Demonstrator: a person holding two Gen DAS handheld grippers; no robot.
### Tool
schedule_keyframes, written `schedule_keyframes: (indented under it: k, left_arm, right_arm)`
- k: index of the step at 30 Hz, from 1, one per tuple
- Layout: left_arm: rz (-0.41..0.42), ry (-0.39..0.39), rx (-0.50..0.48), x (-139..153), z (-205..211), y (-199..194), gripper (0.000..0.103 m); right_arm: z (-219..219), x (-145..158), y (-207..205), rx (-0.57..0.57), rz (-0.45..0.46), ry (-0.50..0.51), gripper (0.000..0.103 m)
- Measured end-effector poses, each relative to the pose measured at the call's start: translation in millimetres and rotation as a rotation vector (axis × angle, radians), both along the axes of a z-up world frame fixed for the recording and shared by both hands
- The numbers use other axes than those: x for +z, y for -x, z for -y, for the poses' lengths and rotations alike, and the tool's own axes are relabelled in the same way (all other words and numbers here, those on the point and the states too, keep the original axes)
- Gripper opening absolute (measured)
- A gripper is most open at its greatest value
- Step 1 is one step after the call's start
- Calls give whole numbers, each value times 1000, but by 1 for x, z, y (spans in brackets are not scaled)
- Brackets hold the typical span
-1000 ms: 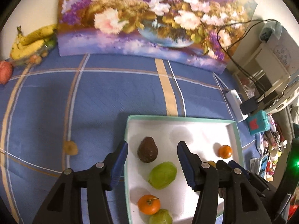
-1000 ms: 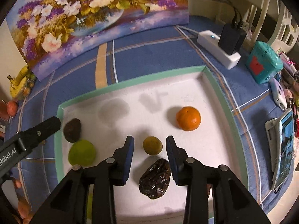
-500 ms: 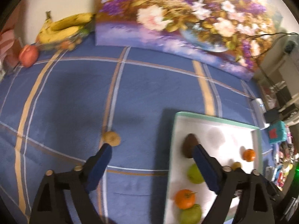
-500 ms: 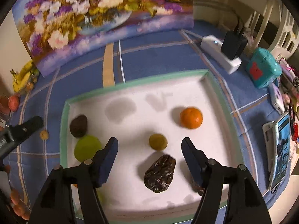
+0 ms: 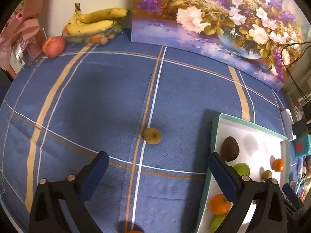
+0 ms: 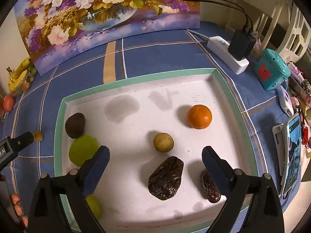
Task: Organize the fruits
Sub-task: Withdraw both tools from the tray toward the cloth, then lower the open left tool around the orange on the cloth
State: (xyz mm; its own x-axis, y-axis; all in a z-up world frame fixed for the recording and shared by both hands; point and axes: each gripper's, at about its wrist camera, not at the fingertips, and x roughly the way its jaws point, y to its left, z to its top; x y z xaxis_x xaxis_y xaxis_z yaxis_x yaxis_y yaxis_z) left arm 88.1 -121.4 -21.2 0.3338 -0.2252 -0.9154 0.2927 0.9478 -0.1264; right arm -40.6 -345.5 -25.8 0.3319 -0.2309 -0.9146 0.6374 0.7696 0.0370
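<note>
Left wrist view: an orange fruit [image 5: 133,231] is cut off by the bottom edge, only its top showing. In the tray [image 5: 215,128], a green fruit [image 5: 217,222] is partly covered by a tangerine [image 5: 219,204] and a gripper finger [image 5: 223,176]; a second green fruit [image 5: 241,169] is partly hidden behind the same finger. Small fruits under the bananas [image 5: 93,20] are too small to identify

Right wrist view: a date [image 6: 210,189] is partly hidden behind one finger [image 6: 215,165]; a green fruit [image 6: 94,206] sits largely behind the other finger [image 6: 97,164]. Writing on the phone [image 6: 292,151] is unreadable
</note>
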Motion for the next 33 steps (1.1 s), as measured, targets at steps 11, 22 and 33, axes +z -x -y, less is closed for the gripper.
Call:
schedule_keyframes:
  k: [11, 22, 33]
  left_arm:
    - [19, 35, -26, 21, -30, 23, 103]
    - [4, 86, 2, 32, -78, 33, 103]
    - [-32, 41, -20, 25, -98, 48, 103]
  right_arm:
    - [-26, 13, 15, -8, 2, 14, 96]
    - [-58, 11, 34, 19, -29, -8, 96]
    - [-79, 24, 53, 27, -7, 8, 96]
